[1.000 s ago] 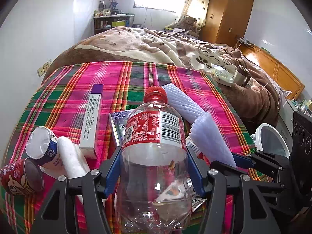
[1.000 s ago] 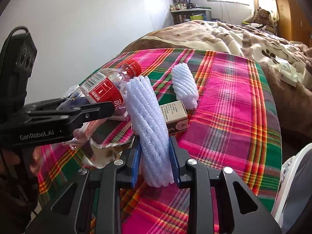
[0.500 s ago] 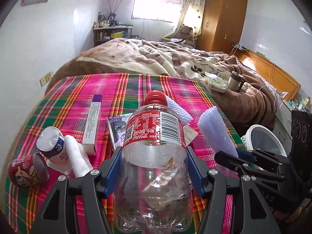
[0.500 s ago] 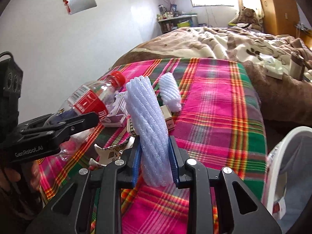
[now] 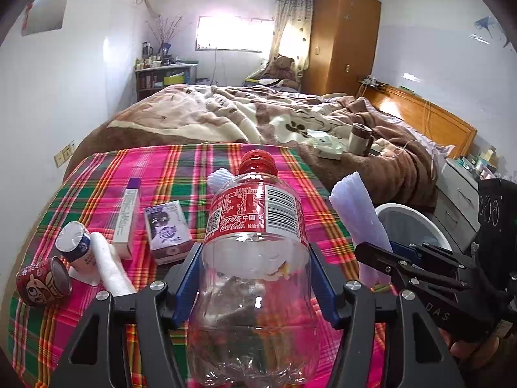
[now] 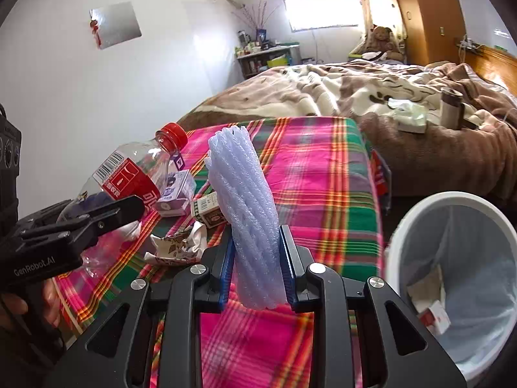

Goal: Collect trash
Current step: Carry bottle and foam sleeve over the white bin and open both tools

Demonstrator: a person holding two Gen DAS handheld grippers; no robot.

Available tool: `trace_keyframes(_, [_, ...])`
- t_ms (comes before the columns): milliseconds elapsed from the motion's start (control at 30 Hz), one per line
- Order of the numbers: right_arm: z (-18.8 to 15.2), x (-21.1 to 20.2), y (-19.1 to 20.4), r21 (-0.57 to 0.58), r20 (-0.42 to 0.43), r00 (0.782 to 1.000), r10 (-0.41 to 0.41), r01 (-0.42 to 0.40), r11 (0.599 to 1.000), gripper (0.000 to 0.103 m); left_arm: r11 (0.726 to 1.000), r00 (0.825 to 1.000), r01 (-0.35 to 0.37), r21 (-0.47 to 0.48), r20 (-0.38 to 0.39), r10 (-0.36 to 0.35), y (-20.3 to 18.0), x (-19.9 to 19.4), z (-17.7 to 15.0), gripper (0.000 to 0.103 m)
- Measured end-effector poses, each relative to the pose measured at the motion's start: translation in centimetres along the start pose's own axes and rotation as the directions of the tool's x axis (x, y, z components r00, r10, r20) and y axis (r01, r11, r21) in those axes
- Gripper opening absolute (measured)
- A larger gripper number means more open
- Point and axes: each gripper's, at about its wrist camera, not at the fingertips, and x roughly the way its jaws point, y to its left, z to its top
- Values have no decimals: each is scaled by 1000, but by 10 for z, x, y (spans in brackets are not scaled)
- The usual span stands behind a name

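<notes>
My left gripper (image 5: 253,268) is shut on an empty clear cola bottle (image 5: 255,258) with a red cap and red label, held above the plaid cloth. My right gripper (image 6: 257,258) is shut on a white foam net sleeve (image 6: 245,207), which stands up between its blue pads. In the right wrist view the cola bottle (image 6: 129,174) and the left gripper (image 6: 97,216) show at the left. The white bin (image 6: 452,258) with a plastic liner stands at the lower right, beside the table edge. In the left wrist view the foam net sleeve (image 5: 358,213) and the bin (image 5: 410,223) sit at the right.
On the plaid-covered table (image 5: 161,168) lie a red can (image 5: 42,281), a small cup (image 5: 72,242), a white roll (image 5: 111,268), a long purple-tipped box (image 5: 127,216), a purple carton (image 5: 166,229), another foam sleeve (image 5: 219,177) and a crumpled wrapper (image 6: 177,245). A bed (image 5: 258,119) lies beyond.
Both grippers have risen and drawn back from the table with their loads. The bin has come much further into the right wrist view. The table items now lie lower and farther off.
</notes>
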Motion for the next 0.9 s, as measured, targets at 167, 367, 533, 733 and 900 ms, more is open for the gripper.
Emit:
trace_keyframes(167, [-3, -19, -14, 16, 23, 998, -61, 60, 998, 27, 999, 999, 34, 27, 13, -35, -27, -6, -1, 62])
trace_keyframes(367, [-9, -37, -37, 58, 42, 989, -139, 137, 989, 27, 996, 997, 71, 55, 23, -73, -57, -7, -1, 62])
trace_keyframes(533, [-10, -52, -58, 94, 61, 976, -211, 205, 974, 28, 990, 993, 111, 88, 23, -113, -84, -2, 0, 62])
trace_keyframes(733, [-13, -61, -87, 165, 50, 954, -296, 285, 944, 28, 979, 985, 168, 115, 10, -171, -116, 10, 4, 62])
trace_keyframes(900, [-19, -62, -111, 212, 23, 934, -356, 343, 915, 28, 963, 975, 221, 153, -28, -220, -149, 26, 4, 62])
